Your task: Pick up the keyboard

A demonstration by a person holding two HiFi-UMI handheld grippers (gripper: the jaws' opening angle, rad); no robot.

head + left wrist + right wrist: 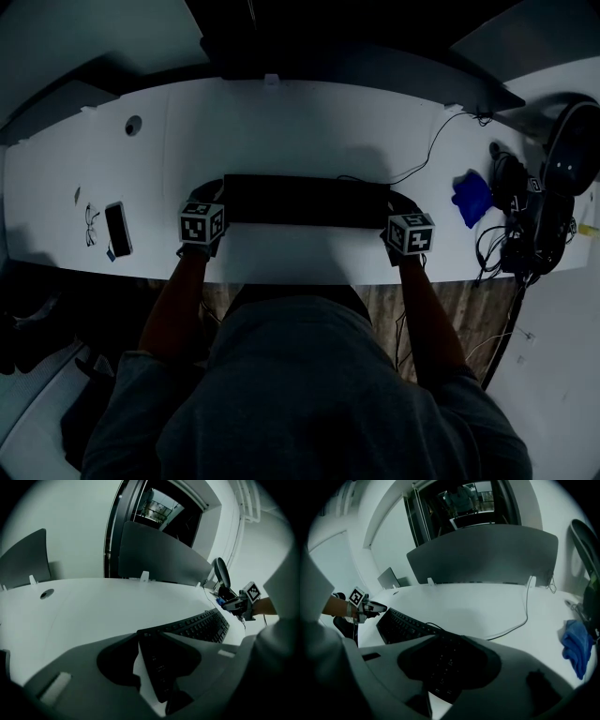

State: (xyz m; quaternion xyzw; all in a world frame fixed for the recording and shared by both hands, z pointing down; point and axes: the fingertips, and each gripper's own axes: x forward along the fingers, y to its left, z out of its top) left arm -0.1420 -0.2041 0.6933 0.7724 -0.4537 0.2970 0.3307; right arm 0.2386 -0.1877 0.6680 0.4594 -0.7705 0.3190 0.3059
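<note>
A black keyboard lies flat across the middle of the white desk. My left gripper is at its left end and my right gripper at its right end. In the left gripper view the jaws of the left gripper stand apart, with the keyboard's left end in the gap between them. The right gripper likewise straddles the keyboard's right end with its jaws apart. I see no pad pressing on the keyboard.
A phone and glasses lie at the desk's left. A blue cloth, a tangle of cables and a chair are at the right. A thin cable runs back to the dark divider panel.
</note>
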